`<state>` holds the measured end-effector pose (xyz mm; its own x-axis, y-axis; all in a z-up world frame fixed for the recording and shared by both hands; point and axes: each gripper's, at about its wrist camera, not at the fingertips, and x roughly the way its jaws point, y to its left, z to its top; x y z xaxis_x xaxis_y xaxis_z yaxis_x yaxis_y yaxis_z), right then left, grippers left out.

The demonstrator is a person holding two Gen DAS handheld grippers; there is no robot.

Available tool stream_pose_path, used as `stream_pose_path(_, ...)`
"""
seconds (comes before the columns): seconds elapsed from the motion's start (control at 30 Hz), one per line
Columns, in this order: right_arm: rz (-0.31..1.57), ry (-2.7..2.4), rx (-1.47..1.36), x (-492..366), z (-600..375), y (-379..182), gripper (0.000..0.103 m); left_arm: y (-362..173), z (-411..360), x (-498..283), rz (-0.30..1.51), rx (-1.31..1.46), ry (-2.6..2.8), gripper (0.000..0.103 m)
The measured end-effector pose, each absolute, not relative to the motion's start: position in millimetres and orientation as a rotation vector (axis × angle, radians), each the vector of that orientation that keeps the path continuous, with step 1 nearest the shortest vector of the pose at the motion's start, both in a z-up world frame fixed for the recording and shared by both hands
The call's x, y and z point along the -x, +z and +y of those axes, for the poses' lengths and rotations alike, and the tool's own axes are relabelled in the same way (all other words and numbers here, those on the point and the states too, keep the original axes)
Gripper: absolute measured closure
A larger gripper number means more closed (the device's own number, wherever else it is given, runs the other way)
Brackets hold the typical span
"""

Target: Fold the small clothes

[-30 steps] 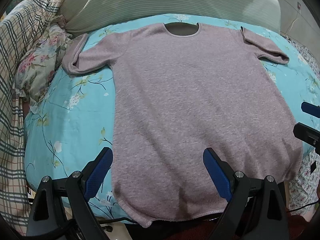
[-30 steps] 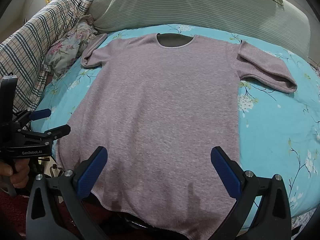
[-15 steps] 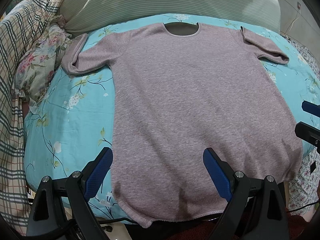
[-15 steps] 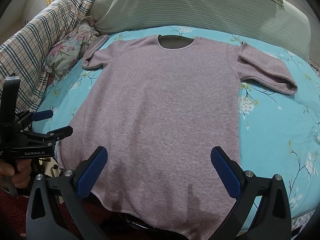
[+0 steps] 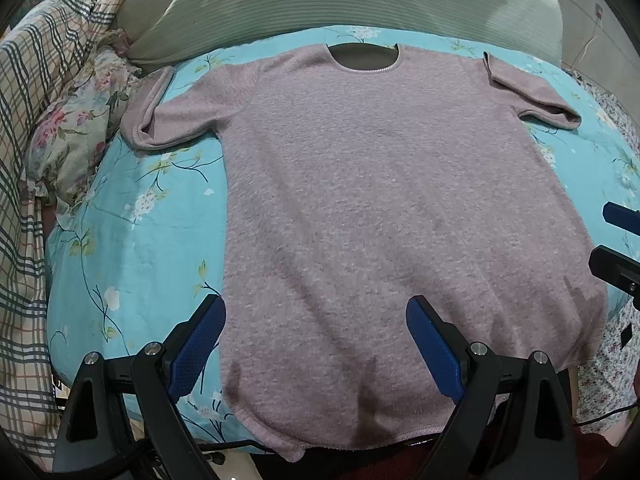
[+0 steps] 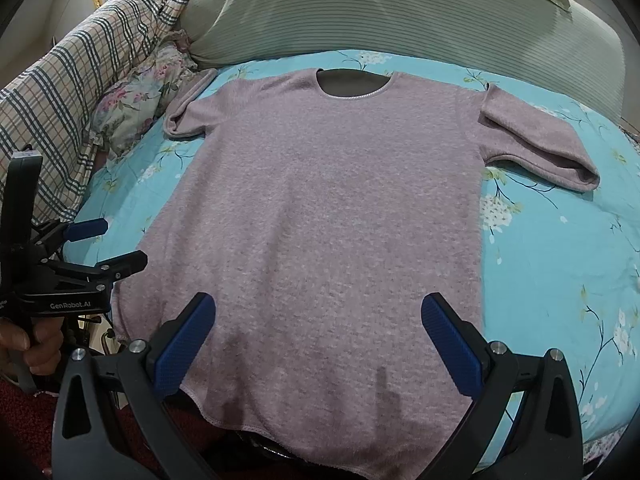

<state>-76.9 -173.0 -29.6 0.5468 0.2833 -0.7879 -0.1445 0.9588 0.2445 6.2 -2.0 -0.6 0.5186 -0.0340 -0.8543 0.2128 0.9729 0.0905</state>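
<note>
A mauve short-sleeved knit top [image 5: 360,200] lies flat and face up on a turquoise floral sheet [image 5: 132,232], neck hole at the far end, hem hanging over the near bed edge. It also shows in the right wrist view [image 6: 328,216]. My left gripper [image 5: 316,312] is open and empty above the hem's left part. My right gripper [image 6: 318,308] is open and empty above the hem's middle. The left gripper also shows at the left edge of the right wrist view [image 6: 108,240]. The right gripper's fingers [image 5: 620,236] show at the right edge of the left wrist view.
A grey-green striped pillow [image 6: 400,12] lies across the far end of the bed. A plaid blanket [image 6: 80,64] and a floral cushion [image 6: 136,96] are bunched at the left. The sleeves [image 6: 536,140] spread out to both sides.
The right gripper has drawn back and risen slightly, so the top sits a little lower in its view. The left gripper has hardly moved. Both stay open.
</note>
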Motion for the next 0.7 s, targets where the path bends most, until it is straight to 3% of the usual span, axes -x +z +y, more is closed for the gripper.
stream_pose_path(0.57, 0.948, 0.216, -0.167, 50, -188, -32, 0.001, -8, -7, -25, 1.025, -0.198, -0.145, 0.010)
stream_pose_path(0.7, 0.934, 0.172, -0.184, 26, -212, -33, 0.007, -9, -6, -39, 1.051, -0.176, -0.149, 0.010)
